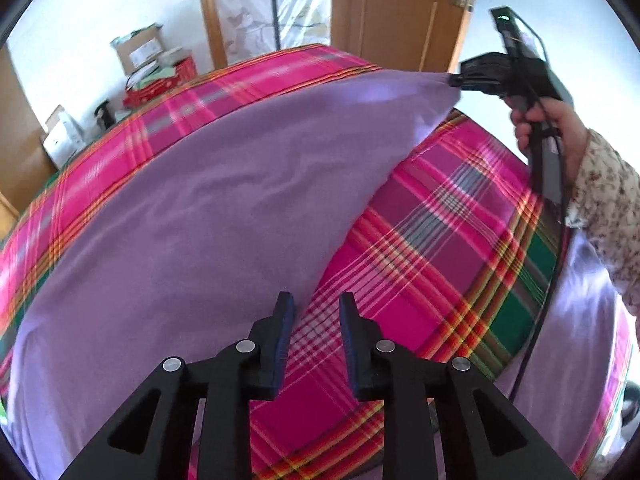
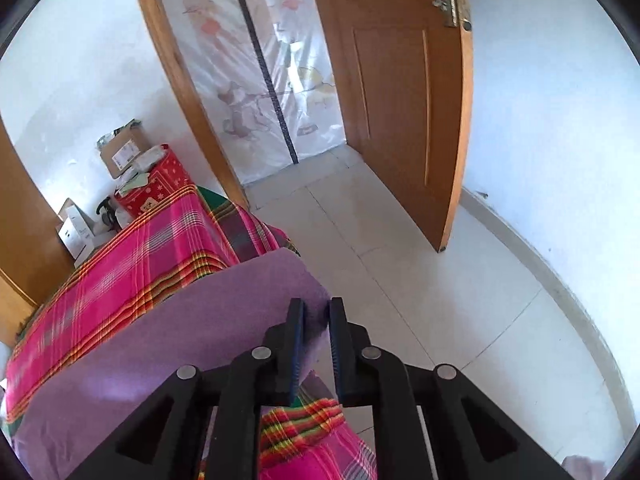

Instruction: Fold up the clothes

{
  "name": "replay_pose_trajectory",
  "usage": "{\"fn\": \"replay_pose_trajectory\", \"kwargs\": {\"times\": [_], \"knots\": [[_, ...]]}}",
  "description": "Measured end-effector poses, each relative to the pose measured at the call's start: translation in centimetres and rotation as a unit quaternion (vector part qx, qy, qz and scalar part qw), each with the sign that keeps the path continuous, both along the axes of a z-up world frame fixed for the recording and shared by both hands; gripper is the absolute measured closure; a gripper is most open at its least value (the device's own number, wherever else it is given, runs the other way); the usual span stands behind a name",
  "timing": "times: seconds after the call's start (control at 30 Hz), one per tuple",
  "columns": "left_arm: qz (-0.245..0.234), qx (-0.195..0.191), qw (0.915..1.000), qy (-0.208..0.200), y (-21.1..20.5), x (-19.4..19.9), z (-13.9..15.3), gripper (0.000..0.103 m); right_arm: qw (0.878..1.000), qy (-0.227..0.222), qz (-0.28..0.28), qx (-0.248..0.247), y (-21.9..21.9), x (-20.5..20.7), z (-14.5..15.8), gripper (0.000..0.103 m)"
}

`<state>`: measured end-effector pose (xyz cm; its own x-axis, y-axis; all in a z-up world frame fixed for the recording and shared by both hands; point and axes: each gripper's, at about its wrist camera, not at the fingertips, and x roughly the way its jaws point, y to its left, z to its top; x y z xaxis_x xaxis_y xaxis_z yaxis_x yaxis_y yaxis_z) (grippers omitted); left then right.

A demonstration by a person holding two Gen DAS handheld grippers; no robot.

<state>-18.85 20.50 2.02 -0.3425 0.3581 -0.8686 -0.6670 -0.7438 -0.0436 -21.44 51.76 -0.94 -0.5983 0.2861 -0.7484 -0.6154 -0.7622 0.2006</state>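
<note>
A purple cloth [image 1: 192, 216] is spread over the bed [image 1: 440, 240], which is covered with a pink plaid sheet. One corner is lifted off the bed and clamped in the right tool [image 2: 317, 320]. The left tool [image 1: 316, 312] is held apart just above the cloth's near edge, gripping nothing.

Both wrist views look low along the bed [image 1: 460, 216] toward the door [image 2: 400, 92], sharing cloth [image 1: 192, 216] and doorway.
</note>
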Motion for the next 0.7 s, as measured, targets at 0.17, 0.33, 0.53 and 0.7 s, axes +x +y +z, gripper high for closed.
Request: {"fn": "replay_pose_trajectory", "kwargs": {"times": [0.17,0.33,0.53,0.7], "knots": [[0.034,0.037,0.9986,-0.018,-2.1,0.0,1.3,0.079,1.0,-0.002,-0.005,0.02,-0.7,1.3,1.5,0.078],[0.073,0.046,0.9962,0.0,-5.8,0.8,3.7,0.079,0.996,0.005,0.057,0.064,-5.3,1.8,3.9,0.075],[0.167,0.046,0.9848,0.014,-13.0,1.0,5.0,0.078,0.973,-0.003,0.222,0.054,-15.8,0.6,3.3,0.071],[0.24,0.033,0.9702,0.001,-19.2,1.2,4.0,0.078,0.94,-0.03,0.329,0.086,-23.8,0.5,1.4,0.071]]}}
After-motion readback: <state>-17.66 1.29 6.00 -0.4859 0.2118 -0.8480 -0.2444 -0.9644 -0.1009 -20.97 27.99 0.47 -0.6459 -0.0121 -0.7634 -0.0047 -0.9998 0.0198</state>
